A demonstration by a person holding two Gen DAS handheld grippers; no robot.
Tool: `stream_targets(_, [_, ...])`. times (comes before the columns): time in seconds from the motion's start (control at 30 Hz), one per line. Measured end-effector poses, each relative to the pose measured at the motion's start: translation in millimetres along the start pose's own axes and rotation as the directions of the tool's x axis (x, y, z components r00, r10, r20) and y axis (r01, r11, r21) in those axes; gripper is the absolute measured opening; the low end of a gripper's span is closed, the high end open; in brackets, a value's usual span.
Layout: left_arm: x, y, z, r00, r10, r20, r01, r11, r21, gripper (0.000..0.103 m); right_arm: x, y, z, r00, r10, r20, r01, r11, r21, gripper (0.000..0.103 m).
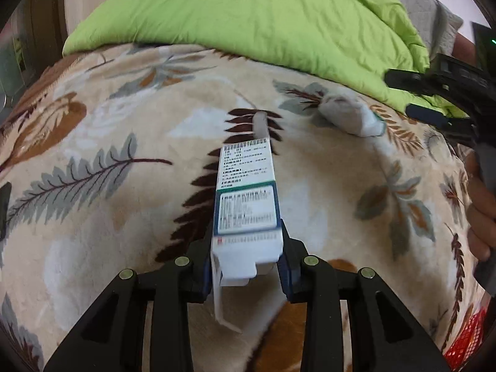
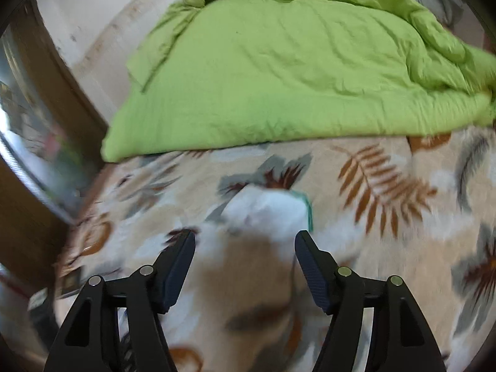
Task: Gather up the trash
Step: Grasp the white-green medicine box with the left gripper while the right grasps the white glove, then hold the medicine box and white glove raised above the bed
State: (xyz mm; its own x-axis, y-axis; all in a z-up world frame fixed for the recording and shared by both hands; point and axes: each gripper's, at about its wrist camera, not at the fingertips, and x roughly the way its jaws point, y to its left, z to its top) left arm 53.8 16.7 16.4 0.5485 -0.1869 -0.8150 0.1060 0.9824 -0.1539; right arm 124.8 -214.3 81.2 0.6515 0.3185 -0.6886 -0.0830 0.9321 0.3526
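White wad [image 2: 266, 214]: dead ahead of your right hand-held gripper [image 2: 245, 248], jaws apart
Left hand-held gripper [image 1: 248, 263]: clamps your carton [image 1: 246, 198]

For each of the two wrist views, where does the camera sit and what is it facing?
Left wrist: behind the left gripper, facing the leaf-print blanket; fingers clamp a printed box; right gripper and hand at right.
Right wrist: behind the open right gripper, facing a crumpled white wad.
Shared: blanket, wad, green quilt.

Left tool [image 1: 246, 266] clamped — right tool [image 2: 245, 248] agape
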Motion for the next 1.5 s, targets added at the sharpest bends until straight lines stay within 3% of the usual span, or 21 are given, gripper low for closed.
stream_targets(0.23, [6.8, 6.6, 6.3, 1.000, 0.017, 0.006, -0.017, 1.000, 0.000, 0.033, 78.9, 14.1, 8.6, 0.987, -0.150, -0.065, 0.146, 0.987, -0.059, 0.076])
stream_targets(0.27, [6.4, 4.9, 6.0, 1.000, 0.021, 0.009, -0.021, 1.000, 0.009, 0.033, 88.2, 12.4, 4.9, 0.979, -0.186, -0.084, 0.180, 0.981, -0.070, 0.070])
stream_targets(0.3, [5.7, 3.8, 5.7, 1.000, 0.020, 0.012, -0.020, 1.000, 0.014, 0.033, 94.8, 10.2, 1.6, 0.973, -0.208, -0.099, 0.202, 0.977, -0.073, 0.047])
stream_targets(0.33, [5.2, 3.2, 5.8, 1.000, 0.017, 0.014, -0.017, 1.000, 0.014, 0.033, 97.4, 6.6, -2.6, 0.973, -0.208, -0.102, 0.202, 0.977, -0.061, 0.036])
stream_targets(0.4, [4.8, 2.8, 6.4, 1.000, 0.010, 0.018, -0.010, 1.000, 0.013, 0.033, 88.4, 2.1, -8.6, 0.981, -0.187, -0.059, 0.186, 0.982, -0.025, 0.023])
stream_targets(0.63, [-12.5, -1.4, 2.4, 0.997, -0.003, 0.072, 0.002, 1.000, 0.026, 0.033, 8.7, 12.6, -53.2, 0.994, -0.092, 0.065, 0.095, 0.995, -0.033, 0.022])
stream_targets(0.97, [-47.9, -18.5, -17.2, 0.985, 0.055, 0.165, -0.070, 0.994, 0.084, 0.033, -87.5, 9.8, -150.2, 0.991, -0.059, 0.122, 0.058, 0.998, 0.014, 0.022])
stream_targets(1.23, [-85.9, -38.4, -48.8, 0.965, 0.082, 0.250, -0.114, 0.987, 0.113, 0.033, -126.1, -1.7, -195.2, 0.988, -0.069, 0.140, 0.065, 0.997, 0.028, 0.022])
stream_targets(1.5, [-111.1, -60.9, -79.8, 0.947, 0.091, 0.308, -0.157, 0.968, 0.196, 0.033, -138.3, -2.2, -203.0, 0.987, -0.045, 0.157, 0.039, 0.998, 0.044, 0.022])
